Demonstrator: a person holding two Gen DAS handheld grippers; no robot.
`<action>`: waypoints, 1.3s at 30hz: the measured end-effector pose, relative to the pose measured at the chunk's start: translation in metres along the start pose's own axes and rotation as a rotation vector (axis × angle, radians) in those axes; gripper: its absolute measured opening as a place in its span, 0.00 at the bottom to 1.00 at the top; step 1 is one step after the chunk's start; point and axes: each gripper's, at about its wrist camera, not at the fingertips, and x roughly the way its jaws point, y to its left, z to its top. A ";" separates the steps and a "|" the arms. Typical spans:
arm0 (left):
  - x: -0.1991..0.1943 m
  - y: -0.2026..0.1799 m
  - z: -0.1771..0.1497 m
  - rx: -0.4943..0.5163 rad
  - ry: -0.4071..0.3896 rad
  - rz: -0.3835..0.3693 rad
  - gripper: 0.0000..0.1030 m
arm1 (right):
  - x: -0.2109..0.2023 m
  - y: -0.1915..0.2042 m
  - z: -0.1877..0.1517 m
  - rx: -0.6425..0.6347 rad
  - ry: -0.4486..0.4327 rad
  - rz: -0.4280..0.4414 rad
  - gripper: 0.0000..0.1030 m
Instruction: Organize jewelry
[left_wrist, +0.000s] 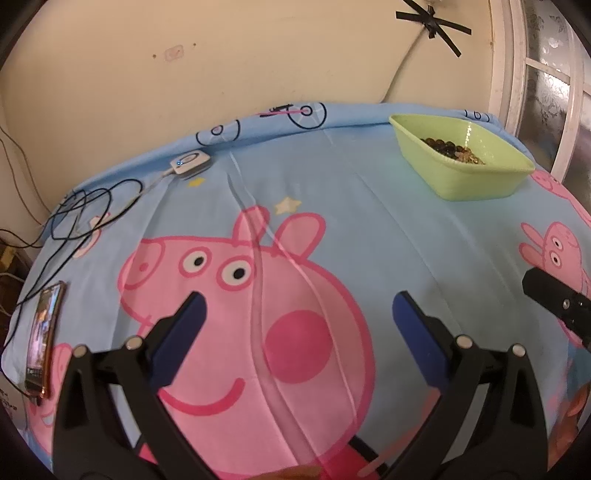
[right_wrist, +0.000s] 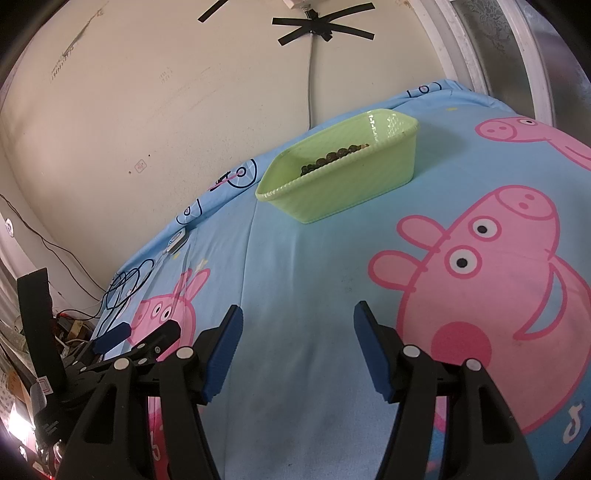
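- Starting at the fingers: the left gripper (left_wrist: 297, 314) is seen with its blue pads (left_wrist: 184, 332) spread wide apart and nothing between them, over the big pink pig print on the blue bedsheet (left_wrist: 369, 192).
- The right gripper (right_wrist: 297, 332) is likewise held with its pads (right_wrist: 373, 354) well apart and empty, over a plain blue stretch of the sheet; its black tip is also caught at the right edge of the left wrist view.
- No loose jewelry is made out on the sheet near either gripper.
- The beaded jewelry (left_wrist: 448, 147), dark and amber beads, is found inside the green plastic basket (left_wrist: 476, 181), which stands near the far right corner of the bed, close to the wall.
- The step in hand is judged to be either a reach toward the basket or a finish, with the pieces already gathered; which one cannot be told.
- If more is to be done, a forward reach over the basket rim and a careful pinch on the slippery bead strand would be called for.
- At the left edge of the bed a phone (left_wrist: 44, 339) and a coiled black cable (left_wrist: 85, 214) with a small white device (left_wrist: 190, 161) are lying, well apart from the basket.
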 end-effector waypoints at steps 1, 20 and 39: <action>0.000 -0.001 0.000 0.002 0.001 0.003 0.94 | 0.000 0.000 0.000 0.000 0.000 0.000 0.37; 0.003 -0.005 -0.001 0.027 0.005 0.036 0.94 | 0.000 0.000 0.000 0.001 -0.001 0.003 0.37; 0.003 -0.006 -0.003 0.044 -0.004 0.083 0.94 | 0.000 0.001 0.000 0.002 0.000 0.006 0.37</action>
